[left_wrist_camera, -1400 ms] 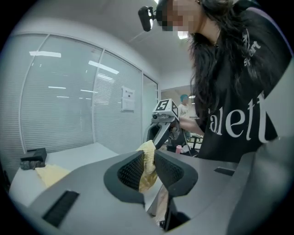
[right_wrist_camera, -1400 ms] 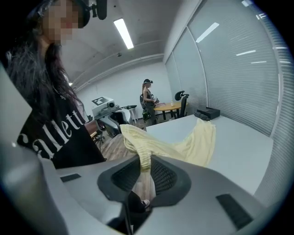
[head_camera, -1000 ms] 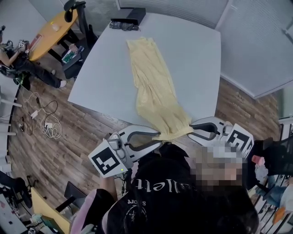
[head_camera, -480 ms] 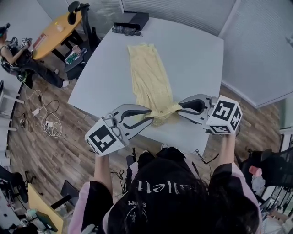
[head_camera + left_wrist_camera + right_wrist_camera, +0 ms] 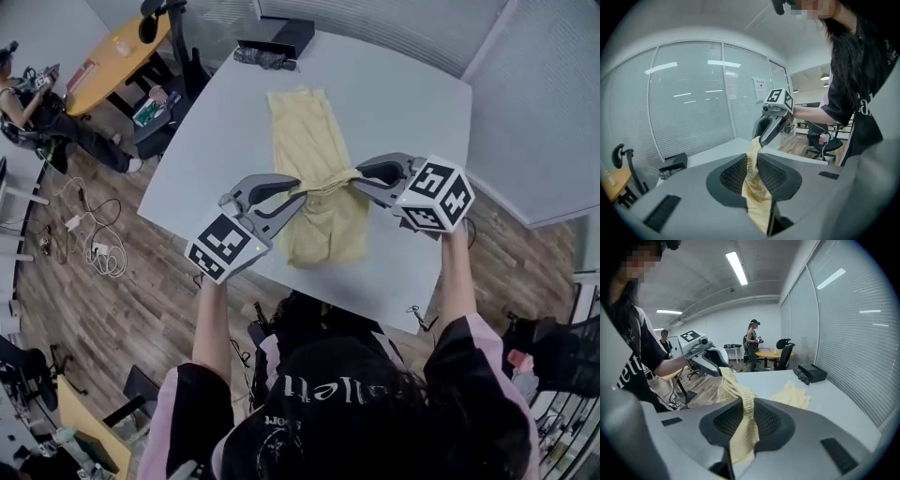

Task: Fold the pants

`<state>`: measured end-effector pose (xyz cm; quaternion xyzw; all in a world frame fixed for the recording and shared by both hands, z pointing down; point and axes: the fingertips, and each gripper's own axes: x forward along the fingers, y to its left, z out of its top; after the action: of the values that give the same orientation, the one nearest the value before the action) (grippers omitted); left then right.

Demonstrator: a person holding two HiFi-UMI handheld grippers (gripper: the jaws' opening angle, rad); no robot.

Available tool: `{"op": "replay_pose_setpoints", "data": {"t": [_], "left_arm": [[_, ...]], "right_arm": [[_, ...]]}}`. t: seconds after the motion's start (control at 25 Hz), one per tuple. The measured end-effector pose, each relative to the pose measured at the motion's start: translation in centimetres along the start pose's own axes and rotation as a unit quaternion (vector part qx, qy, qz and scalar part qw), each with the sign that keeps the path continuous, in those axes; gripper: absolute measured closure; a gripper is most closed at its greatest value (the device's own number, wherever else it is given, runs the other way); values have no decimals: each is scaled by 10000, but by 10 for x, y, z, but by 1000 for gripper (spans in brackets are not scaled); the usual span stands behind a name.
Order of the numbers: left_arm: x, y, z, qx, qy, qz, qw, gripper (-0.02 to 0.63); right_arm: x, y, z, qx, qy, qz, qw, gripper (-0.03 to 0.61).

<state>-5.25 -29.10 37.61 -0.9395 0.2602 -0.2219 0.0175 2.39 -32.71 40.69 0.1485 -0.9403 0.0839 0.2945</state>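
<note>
Pale grey worktop [image 5: 403,112]: jaws of my left gripper [image 5: 298,185] and right gripper [image 5: 357,178] each clamp one raised end of the yellow pants [image 5: 309,141].

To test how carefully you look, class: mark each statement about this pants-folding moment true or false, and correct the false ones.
1. The left gripper and right gripper are each shut on the yellow pants. True.
2. The pants hang wholly clear of the table. False: their far part lies flat on the table.
3. A black box sits at the table's far edge. True.
4. A bare hand helps to hold the pants. False: only the two grippers hold them.
</note>
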Motion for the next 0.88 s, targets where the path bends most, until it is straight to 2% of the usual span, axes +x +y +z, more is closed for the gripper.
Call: {"op": "replay_pose_setpoints", "data": {"t": [0.12, 0.32, 0.48, 0.64, 0.88], "left_arm": [[18, 34, -22, 71, 272, 58, 9996, 527], [54, 82, -65, 496, 767, 154, 9957, 526], [84, 115, -111, 377, 1135, 125, 9927, 526], [111, 123, -162, 280, 1510, -99, 9881, 527], [140, 133, -211, 259, 1861, -140, 9821, 532]], "right_arm": [[32, -31, -2, 110, 147, -374, 9991, 500], [79, -78, -18, 467, 350, -855, 9946, 500], [124, -109, -44, 661, 706, -1126, 9889, 500], [159, -123, -80, 605, 1166, -1227, 9837, 500], [191, -144, -111, 651, 1419, -1467, 9768, 500]]}}
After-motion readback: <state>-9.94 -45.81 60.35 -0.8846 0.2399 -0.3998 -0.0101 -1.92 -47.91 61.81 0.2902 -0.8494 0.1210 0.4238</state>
